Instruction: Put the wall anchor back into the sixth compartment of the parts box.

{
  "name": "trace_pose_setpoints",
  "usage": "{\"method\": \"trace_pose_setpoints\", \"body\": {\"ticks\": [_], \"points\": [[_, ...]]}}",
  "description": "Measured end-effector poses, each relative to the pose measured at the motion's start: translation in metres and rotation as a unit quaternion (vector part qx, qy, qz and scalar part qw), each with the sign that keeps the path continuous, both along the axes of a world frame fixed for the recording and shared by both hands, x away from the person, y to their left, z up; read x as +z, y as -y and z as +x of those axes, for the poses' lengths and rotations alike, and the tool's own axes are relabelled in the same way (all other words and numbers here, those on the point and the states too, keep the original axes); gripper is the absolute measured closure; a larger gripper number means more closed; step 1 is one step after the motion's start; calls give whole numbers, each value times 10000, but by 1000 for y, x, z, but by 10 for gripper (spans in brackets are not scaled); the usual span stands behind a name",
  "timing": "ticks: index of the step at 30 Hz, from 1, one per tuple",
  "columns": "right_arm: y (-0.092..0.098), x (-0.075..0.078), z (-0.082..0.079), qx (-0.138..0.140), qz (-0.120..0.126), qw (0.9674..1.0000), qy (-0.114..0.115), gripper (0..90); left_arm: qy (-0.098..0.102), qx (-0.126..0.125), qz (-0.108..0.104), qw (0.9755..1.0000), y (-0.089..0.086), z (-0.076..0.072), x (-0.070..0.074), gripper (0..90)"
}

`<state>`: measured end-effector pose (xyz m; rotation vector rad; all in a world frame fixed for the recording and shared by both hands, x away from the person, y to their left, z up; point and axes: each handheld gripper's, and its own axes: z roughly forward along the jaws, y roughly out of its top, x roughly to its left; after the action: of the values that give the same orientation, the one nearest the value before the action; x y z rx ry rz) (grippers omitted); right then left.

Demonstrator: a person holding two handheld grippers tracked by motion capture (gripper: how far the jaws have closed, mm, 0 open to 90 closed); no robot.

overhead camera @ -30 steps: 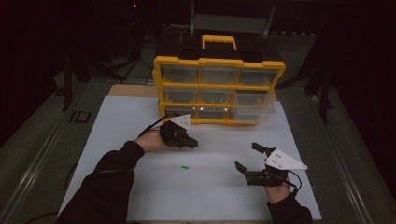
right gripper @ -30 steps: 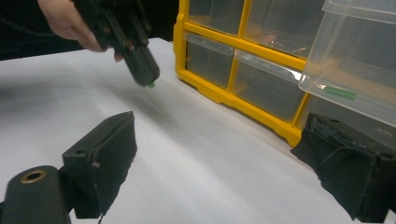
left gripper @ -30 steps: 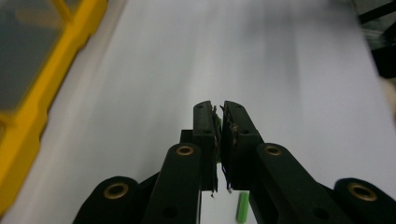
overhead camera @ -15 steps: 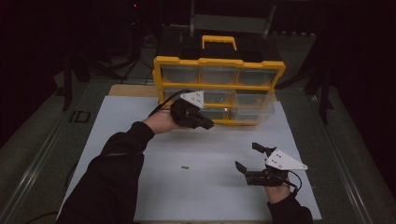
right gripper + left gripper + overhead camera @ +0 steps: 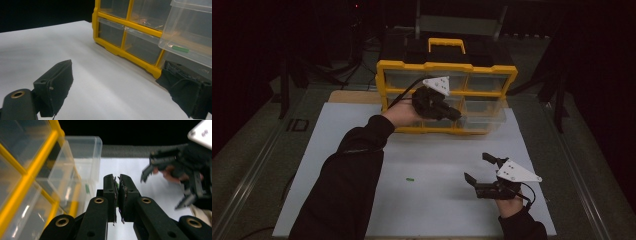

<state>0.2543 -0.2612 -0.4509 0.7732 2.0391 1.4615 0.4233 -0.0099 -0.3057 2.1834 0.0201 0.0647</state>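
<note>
Green piece [image 5: 116, 187] pinched in clenched left gripper [image 5: 452, 113], raised from white mat [image 5: 362, 150] to open clear drawer [image 5: 482, 114] of yellow organizer [image 5: 447, 67], drop likely next; right gripper [image 5: 484, 172] idle, spread.

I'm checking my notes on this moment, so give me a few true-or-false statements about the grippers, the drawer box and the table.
1. The left gripper has its jaws together. True.
2. The right gripper is shut. False: its jaws stand wide apart.
3. A clear drawer is pulled out of the yellow organizer. True.
4. A small green piece lies on the white sheet. True.
5. The right gripper is raised at the organizer. False: it's low over the sheet.
</note>
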Motion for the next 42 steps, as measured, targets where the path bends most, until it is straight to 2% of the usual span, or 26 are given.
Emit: {"method": "trace_pose_setpoints", "body": {"ticks": [4, 9, 18, 21, 24, 28, 34, 38, 39, 42], "points": [[1, 1, 0, -8, 19, 10000, 11, 107, -40, -34, -135, 9999, 11, 5, 4, 833], [1, 2, -1, -8, 23, 10000, 71, 107, -51, -48, -160, 9998, 29, 9, 6, 833], [2, 1, -1, 6, 48, 10000, 33, 107, -182, 220, -284, 9992, 54, 20, 9, 831], [2, 1, 0, 15, 46, 10000, 28, 107, -235, 333, -234, 9989, 62, 23, 10, 831], [2, 0, 0, 17, 47, 10000, -6, 107, -246, 500, 0, 9984, 73, 25, 7, 830], [2, 0, 0, 25, 53, 10000, 10, 107, -261, 693, 286, 9968, 85, 29, 1, 830], [3, 1, 0, 28, 68, 10000, 11, 107, -207, 952, 523, 9939, 92, 35, -8, 830], [2, 1, 0, 35, 71, 10000, 5, 107, -255, 925, 532, 9940, 94, 36, -11, 828], [2, 0, 0, 36, 70, 10000, 2, 107, -285, 810, 504, 9950, 94, 36, -12, 821], [3, 0, 0, 29, 81, 10000, -16, 107, -283, 844, 536, 9946, 94, 36, -12, 606]]}}
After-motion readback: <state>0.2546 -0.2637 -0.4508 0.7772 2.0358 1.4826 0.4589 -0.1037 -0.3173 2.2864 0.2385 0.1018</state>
